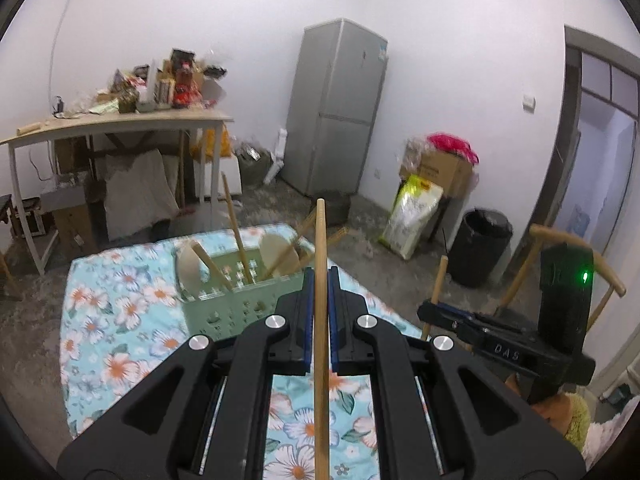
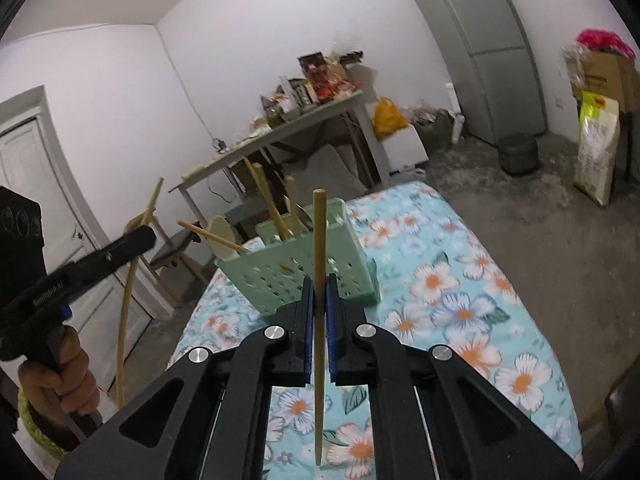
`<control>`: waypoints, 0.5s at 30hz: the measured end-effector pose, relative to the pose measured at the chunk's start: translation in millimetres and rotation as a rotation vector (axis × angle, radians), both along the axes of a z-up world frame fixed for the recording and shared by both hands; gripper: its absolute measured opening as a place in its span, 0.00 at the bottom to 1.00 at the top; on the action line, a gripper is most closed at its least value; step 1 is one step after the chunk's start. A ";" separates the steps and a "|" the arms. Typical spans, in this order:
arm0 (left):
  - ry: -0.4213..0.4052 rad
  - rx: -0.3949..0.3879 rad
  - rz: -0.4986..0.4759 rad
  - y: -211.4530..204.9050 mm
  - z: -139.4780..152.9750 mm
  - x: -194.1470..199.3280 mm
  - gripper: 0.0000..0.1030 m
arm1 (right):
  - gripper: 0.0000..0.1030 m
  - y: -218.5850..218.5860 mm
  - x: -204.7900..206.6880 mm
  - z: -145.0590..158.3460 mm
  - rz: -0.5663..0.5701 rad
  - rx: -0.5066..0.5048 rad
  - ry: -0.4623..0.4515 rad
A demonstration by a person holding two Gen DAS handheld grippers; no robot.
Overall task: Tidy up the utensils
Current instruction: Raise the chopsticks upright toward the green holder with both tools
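Note:
A green perforated utensil holder [image 1: 224, 304] stands on the flowered tablecloth [image 1: 112, 320] and holds several wooden spoons and chopsticks. My left gripper [image 1: 320, 276] is shut on a wooden chopstick [image 1: 320, 320], held upright just in front of the holder. My right gripper [image 2: 319, 284] is shut on another wooden chopstick [image 2: 319, 264], upright, just in front of the holder [image 2: 304, 264]. The right gripper also shows in the left wrist view [image 1: 436, 312], off to the right. The left gripper shows in the right wrist view [image 2: 136, 240], to the left, with its chopstick [image 2: 128, 300] hanging down.
Beyond the low table are a cluttered desk [image 1: 120, 120], a grey fridge [image 1: 336, 108], a black bin [image 1: 480, 248], a yellow-white sack [image 1: 412, 216] and cardboard boxes [image 1: 444, 168]. A wooden chair [image 1: 576, 256] stands at the right.

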State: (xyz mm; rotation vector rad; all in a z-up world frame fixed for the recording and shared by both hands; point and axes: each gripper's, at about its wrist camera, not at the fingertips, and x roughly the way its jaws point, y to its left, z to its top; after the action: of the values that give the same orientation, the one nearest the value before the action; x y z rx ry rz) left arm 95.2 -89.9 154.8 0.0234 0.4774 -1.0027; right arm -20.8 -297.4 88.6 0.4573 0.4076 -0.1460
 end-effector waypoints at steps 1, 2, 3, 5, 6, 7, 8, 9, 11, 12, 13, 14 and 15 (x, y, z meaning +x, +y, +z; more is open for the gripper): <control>-0.006 -0.015 0.010 4.5 3.8 -0.5 0.05 | 0.06 0.0 0.0 1.4 0.001 -0.007 -0.007; -0.014 -0.036 0.024 10.3 8.8 -0.3 0.05 | 0.06 1.0 -0.6 4.1 0.000 -0.016 -0.014; -0.020 -0.052 0.036 14.3 12.7 -0.2 0.05 | 0.06 2.6 -2.2 6.9 -0.003 -0.028 -0.020; -0.029 -0.087 0.059 21.7 20.6 1.2 0.05 | 0.06 5.4 -5.7 13.1 -0.007 -0.053 -0.039; -0.030 -0.102 0.065 23.9 24.0 2.0 0.05 | 0.06 6.5 -6.7 15.0 -0.006 -0.056 -0.046; -0.031 -0.120 0.075 25.9 28.2 3.3 0.05 | 0.06 6.1 -8.1 17.4 -0.003 -0.053 -0.057; -0.032 -0.136 0.084 26.6 31.9 4.7 0.05 | 0.06 5.9 -10.0 18.6 0.000 -0.050 -0.063; -0.028 -0.164 0.093 26.1 36.7 7.2 0.05 | 0.06 6.0 -9.8 19.7 0.002 -0.049 -0.067; -0.025 -0.195 0.105 23.9 43.4 8.6 0.05 | 0.06 4.5 -10.5 21.6 0.008 -0.040 -0.080; -0.029 -0.217 0.113 21.8 47.3 9.3 0.05 | 0.06 4.3 -10.8 21.6 0.012 -0.036 -0.084; -0.033 -0.242 0.123 20.4 51.3 9.6 0.05 | 0.06 3.4 -11.5 22.0 0.015 -0.034 -0.090; -0.038 -0.271 0.131 19.5 55.6 9.7 0.05 | 0.06 2.4 -12.3 22.1 0.016 -0.033 -0.096; -0.047 -0.294 0.141 18.2 58.6 9.5 0.05 | 0.06 1.8 -12.1 20.6 0.018 -0.031 -0.099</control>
State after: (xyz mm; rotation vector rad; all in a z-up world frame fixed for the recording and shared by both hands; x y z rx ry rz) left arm 104.8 -71.7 213.4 -0.2464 0.2807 -0.9230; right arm -32.9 -295.6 109.2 0.4283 0.3122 -0.1118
